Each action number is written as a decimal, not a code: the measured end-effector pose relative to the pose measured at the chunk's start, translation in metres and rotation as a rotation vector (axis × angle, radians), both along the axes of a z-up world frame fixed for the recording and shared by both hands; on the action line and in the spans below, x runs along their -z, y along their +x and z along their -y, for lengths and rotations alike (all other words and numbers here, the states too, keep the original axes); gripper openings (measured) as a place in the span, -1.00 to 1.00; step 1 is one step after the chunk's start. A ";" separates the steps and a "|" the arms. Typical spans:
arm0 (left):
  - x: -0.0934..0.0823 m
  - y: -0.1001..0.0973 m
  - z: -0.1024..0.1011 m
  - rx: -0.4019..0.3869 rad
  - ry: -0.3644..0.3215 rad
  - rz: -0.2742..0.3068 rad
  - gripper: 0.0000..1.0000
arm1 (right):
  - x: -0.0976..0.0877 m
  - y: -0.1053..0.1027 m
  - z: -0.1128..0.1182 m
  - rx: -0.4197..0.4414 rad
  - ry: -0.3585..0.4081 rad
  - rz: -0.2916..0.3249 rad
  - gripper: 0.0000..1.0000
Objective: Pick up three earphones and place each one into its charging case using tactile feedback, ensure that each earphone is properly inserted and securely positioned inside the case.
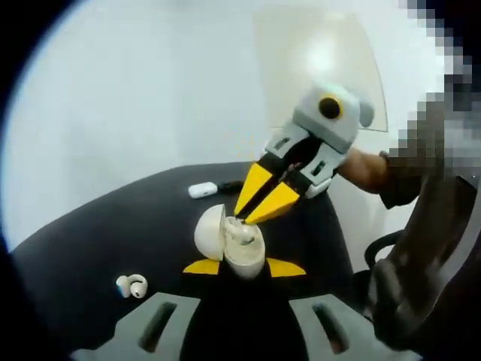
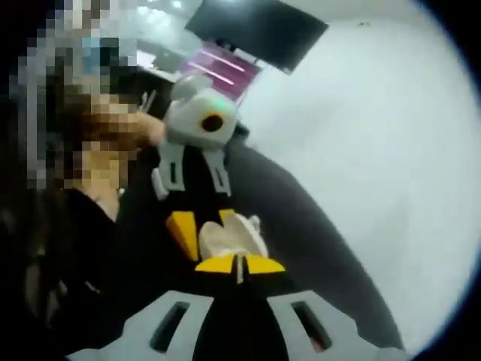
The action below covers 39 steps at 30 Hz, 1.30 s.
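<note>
White plastic marked the open charging case (image 1: 234, 242), which was clamped between the yellow tips of the left gripper (image 1: 244, 267) at lower centre of the left gripper view, its lid (image 1: 210, 232) tipped back to the left. The right gripper (image 1: 246, 218) was seen coming down from upper right of that view, its yellow tips nearly closed over the case's mouth; an earphone was probably pinched there, though the object between the tips was too small to be made out for certain. In the right gripper view the tips of the right gripper (image 2: 239, 265) were pressed almost together at lower centre, just before the case (image 2: 229, 237), with the left gripper (image 2: 203, 226) reaching in from above.

For the seating step, a straight push down into the case's well was judged best, with the case kept steady by the left grip and the release held back until firm resistance was felt.

On the black tabletop (image 1: 90, 248) a loose earbud (image 1: 132, 286) lay at lower left of the left gripper view, well apart from the case, and another small white case (image 1: 203, 189) lay near the table's far edge, behind the grippers. Open room was left to the left of the case; on the right the table's edge ran close, with the person's sleeve (image 1: 421, 248) beyond it.
</note>
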<state>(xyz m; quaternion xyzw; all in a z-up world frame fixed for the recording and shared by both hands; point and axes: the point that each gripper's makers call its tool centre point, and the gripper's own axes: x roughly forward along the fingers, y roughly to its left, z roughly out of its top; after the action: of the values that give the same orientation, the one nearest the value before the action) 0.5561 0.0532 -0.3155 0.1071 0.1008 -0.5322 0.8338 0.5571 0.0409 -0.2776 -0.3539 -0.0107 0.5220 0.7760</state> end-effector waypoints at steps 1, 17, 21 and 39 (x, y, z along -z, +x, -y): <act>0.000 0.000 0.000 0.000 0.000 0.000 -0.65 | -0.004 0.001 0.000 0.004 0.024 -0.009 -0.88; 0.000 -0.001 0.002 0.003 0.005 0.011 -0.65 | 0.014 0.014 0.005 0.076 0.316 -0.707 -0.78; 0.000 -0.001 0.002 0.006 0.001 0.002 -0.65 | 0.013 0.011 0.004 0.076 0.291 -0.670 -0.80; 0.000 -0.001 0.002 0.002 -0.001 -0.003 -0.65 | -0.008 0.005 0.003 0.021 0.275 -0.456 -0.89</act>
<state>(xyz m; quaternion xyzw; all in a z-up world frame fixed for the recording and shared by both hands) 0.5555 0.0511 -0.3155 0.1059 0.1018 -0.5332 0.8331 0.5624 0.0380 -0.2698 -0.1184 0.0975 0.5737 0.8046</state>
